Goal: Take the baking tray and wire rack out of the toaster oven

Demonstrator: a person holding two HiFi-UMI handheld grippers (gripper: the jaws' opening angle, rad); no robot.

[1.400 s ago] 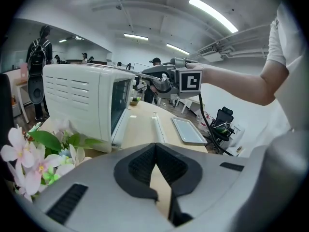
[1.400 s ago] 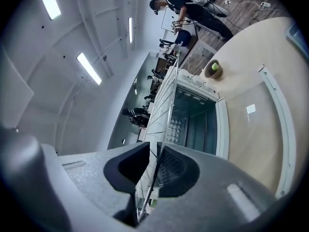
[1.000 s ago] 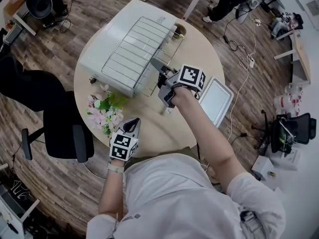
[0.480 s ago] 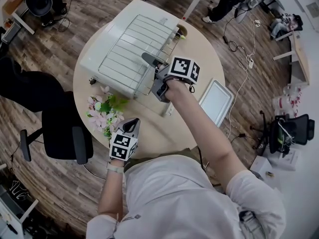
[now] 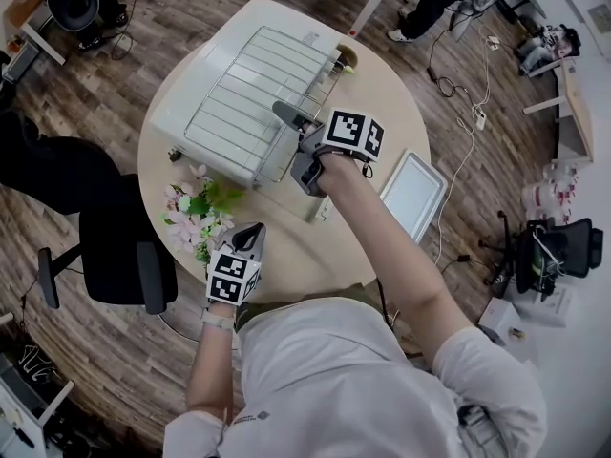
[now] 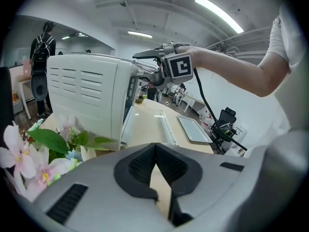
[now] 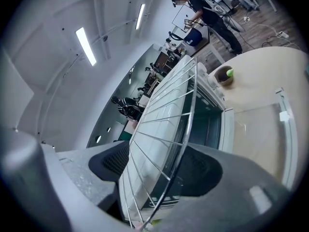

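The wire rack lies flat on top of the white toaster oven, its near edge hanging over the oven's front. My right gripper is at that edge. Its jaws have just been opening and now stand open, with the rack's rim passing between the pads, apart from both. The baking tray rests on the table to the right of the oven, also in the left gripper view. My left gripper hovers shut and empty near the table's front, beside the flowers.
The oven's door is folded down onto the round table. A bunch of artificial flowers lies left of the left gripper. A small bowl sits behind the oven. A black chair stands at the table's left.
The right gripper moved up and left toward the oven, and the rack slid a little further onto the oven's top. The left gripper stayed put.
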